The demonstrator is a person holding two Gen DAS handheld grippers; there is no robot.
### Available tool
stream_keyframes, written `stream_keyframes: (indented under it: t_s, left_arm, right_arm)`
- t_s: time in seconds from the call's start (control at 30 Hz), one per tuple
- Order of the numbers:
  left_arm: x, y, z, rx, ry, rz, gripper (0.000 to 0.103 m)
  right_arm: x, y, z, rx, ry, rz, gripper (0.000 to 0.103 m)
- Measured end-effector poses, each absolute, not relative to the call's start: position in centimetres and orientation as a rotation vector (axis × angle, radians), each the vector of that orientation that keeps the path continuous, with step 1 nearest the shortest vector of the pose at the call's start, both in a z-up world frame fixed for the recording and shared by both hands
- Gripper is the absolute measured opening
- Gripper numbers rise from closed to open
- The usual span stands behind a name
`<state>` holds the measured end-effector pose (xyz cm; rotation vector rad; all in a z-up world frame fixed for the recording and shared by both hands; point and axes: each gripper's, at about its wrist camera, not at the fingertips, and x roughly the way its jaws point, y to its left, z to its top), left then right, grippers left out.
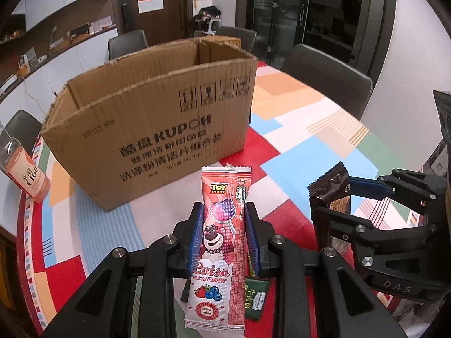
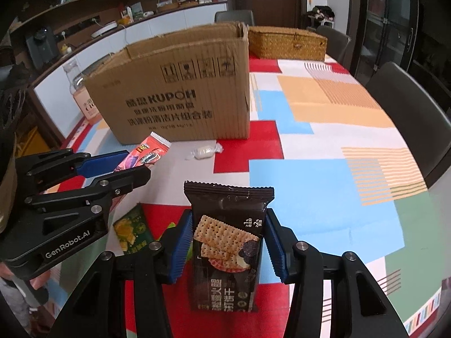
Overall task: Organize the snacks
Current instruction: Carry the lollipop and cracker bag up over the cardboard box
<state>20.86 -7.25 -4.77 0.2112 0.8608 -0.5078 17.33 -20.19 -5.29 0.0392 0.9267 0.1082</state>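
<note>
My left gripper (image 1: 224,211) is shut on a pink Lotso lollipop packet (image 1: 220,242), held above the table in front of the open cardboard box (image 1: 157,124). My right gripper (image 2: 229,219) is shut on a black cracker packet (image 2: 228,242); it shows at the right of the left wrist view (image 1: 332,194). The left gripper with the pink packet (image 2: 146,155) shows at the left of the right wrist view. A green snack packet (image 2: 132,231) and a white wrapped candy (image 2: 204,151) lie on the table. The box (image 2: 180,95) stands beyond both grippers.
A pink drink bottle (image 1: 25,169) stands left of the box. A wicker basket (image 2: 287,43) sits behind the box on the right. The patchwork tablecloth (image 2: 324,140) covers the table. Dark chairs (image 1: 327,76) ring the far edge.
</note>
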Motion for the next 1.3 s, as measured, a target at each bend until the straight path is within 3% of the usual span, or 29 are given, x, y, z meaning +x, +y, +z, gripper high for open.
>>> stream_keyframes:
  t_s: [0.67,1.3]
  left_arm:
    - [20.9,-6.3,1.7,0.155,0.703,-0.483,0.029]
    - [25.7,-2.0,7.9,0.111,0.59,-0.357,0.029]
  right_arm:
    - [17.9,-20.3,0.4,0.037,0.77,0.135,0.05]
    - [25.1,-17.0,7.7,0.001,0.618,0.223,0.05]
